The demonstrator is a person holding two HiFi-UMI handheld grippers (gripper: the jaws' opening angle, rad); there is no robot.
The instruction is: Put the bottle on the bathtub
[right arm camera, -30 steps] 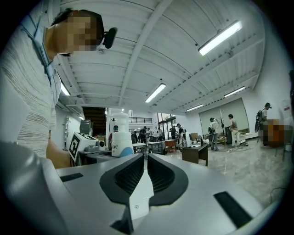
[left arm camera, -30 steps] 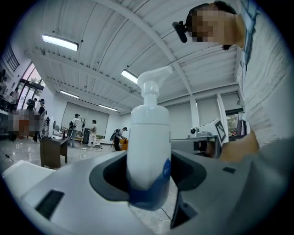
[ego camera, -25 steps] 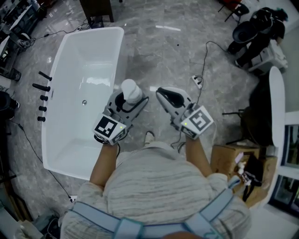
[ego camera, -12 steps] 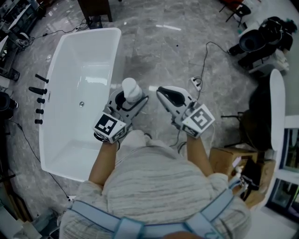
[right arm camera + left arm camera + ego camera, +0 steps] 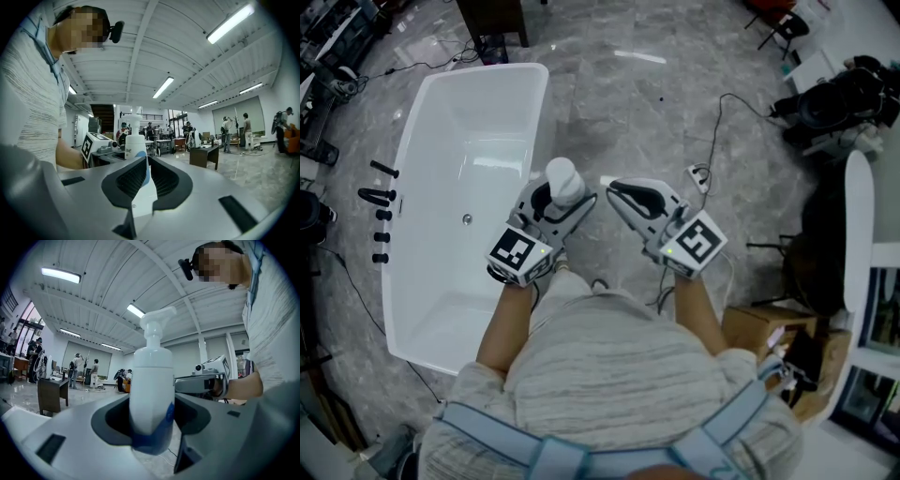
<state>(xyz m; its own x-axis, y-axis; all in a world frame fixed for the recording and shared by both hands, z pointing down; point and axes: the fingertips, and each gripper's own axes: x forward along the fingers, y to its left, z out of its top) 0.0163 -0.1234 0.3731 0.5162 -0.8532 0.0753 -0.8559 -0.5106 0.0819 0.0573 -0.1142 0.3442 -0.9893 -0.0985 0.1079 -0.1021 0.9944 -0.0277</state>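
Bottle (image 5: 563, 180) gripped upright in left gripper (image 5: 555, 195) jaws, pump head on top. Held over grey floor (image 5: 628, 103), just beside bathtub (image 5: 540, 105) rim nearest person, not yet set on it. Right gripper (image 5: 622, 192) held alongside, apart from bottle, jaws closed, nothing between them.

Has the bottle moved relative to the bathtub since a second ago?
Yes, a little. The bottle, clamped in the left tongs, has shifted up the picture along the bathtub right rim, farther beyond the level of its drain, and no closer sideways.
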